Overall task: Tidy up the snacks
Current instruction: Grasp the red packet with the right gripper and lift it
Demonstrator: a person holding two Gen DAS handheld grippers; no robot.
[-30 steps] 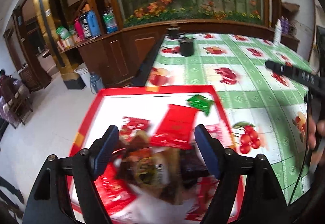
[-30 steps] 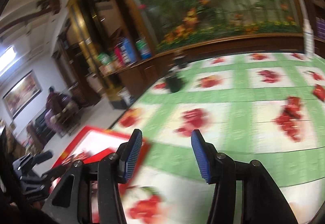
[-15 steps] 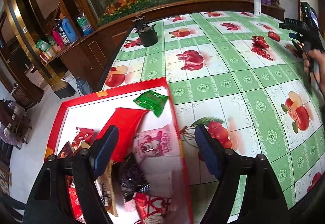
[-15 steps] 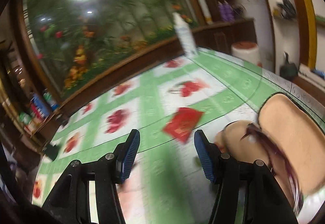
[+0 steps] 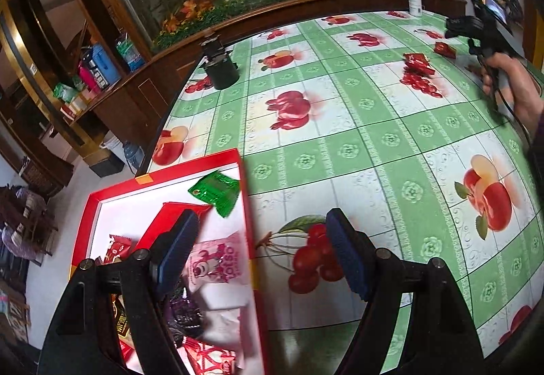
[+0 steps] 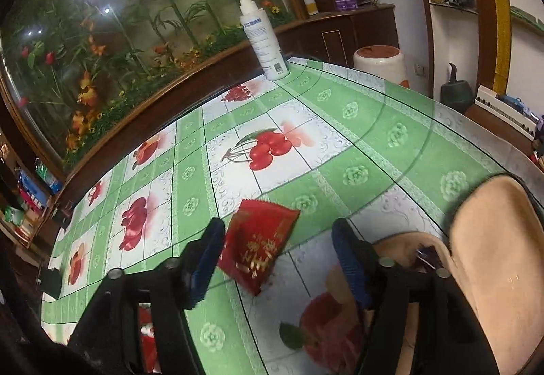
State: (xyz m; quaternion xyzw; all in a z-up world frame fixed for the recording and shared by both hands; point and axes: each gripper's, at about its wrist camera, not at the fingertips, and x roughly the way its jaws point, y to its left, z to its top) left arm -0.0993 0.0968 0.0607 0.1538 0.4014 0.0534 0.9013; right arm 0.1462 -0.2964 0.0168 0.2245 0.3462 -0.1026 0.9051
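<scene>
A red-rimmed white tray [image 5: 245, 191] at the table's near left holds several snack packets: a green one [image 5: 214, 188], a pink one [image 5: 217, 262], a flat red one and dark ones. My left gripper [image 5: 258, 256] is open and empty above the tray's right rim. My right gripper [image 6: 275, 259] is open, just above a red packet with gold print [image 6: 258, 239] lying on the tablecloth between its fingers. In the left wrist view the same packet [image 5: 444, 49] and another red packet [image 5: 416, 64] lie far right, by the right gripper's body [image 5: 476, 24].
A green fruit-print tablecloth [image 5: 374, 137] covers the table. A black cup [image 5: 221, 69] stands at the far left edge, a white spray bottle [image 6: 261, 41] at the far edge. A beige padded chair [image 6: 493, 256] sits at the right. A wooden ledge with plants runs behind.
My left gripper has swung right from over the tray's snacks to its right rim. My right gripper has swung right across the table and come down over the red packet.
</scene>
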